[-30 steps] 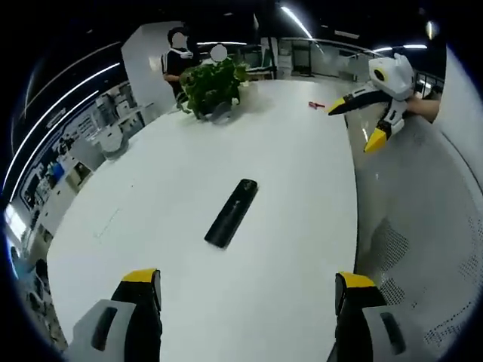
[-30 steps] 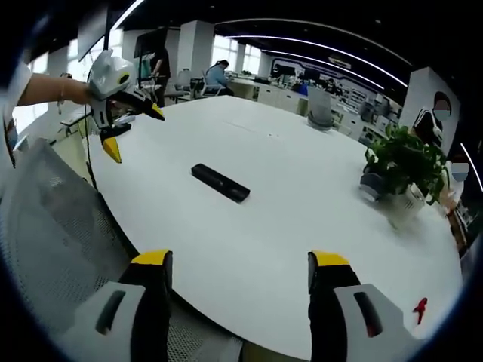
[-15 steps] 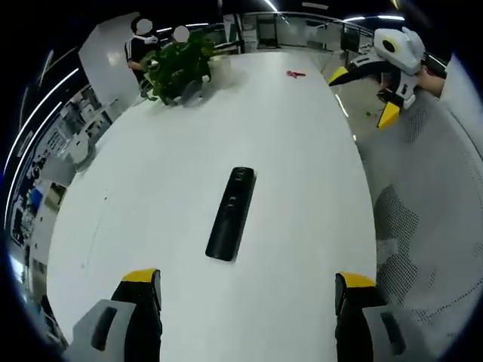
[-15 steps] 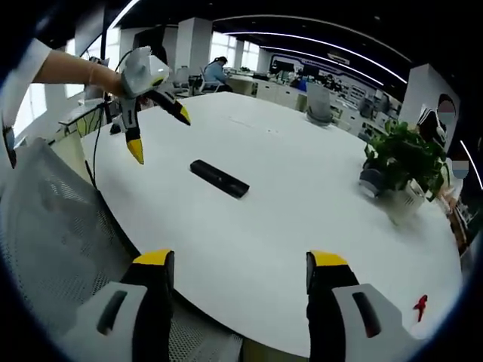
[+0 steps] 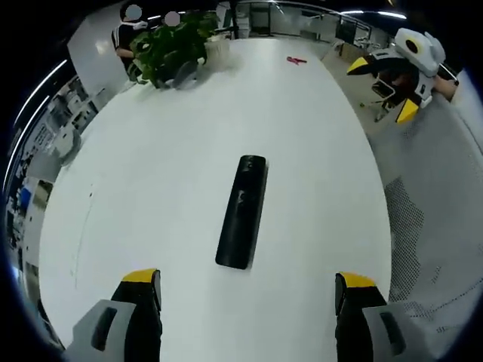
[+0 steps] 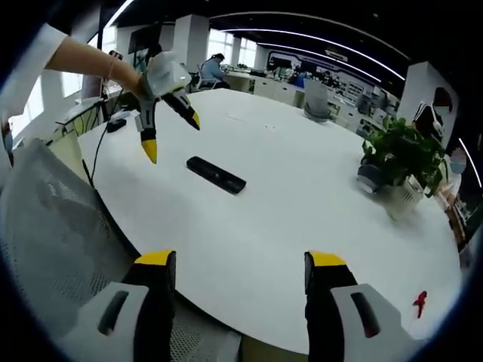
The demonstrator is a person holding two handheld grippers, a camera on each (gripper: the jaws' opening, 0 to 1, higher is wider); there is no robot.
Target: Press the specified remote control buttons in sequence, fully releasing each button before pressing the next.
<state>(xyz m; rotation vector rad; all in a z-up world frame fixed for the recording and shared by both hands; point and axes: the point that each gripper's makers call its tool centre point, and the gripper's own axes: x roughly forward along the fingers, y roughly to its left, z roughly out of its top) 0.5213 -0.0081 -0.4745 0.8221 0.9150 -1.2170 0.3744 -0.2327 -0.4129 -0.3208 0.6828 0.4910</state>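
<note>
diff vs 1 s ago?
The left gripper has swung in over the table and now hangs above the near end of the remote, jaws open, touching nothing. Nothing grasped or released. The remote, potted plant, small red object and open right gripper stayed as they were.

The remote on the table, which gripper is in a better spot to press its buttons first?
Probably the left gripper. In the right gripper view it hovers open just above the black remote, and its own view looks straight down on it. The right gripper sits back at the table edge.
</note>
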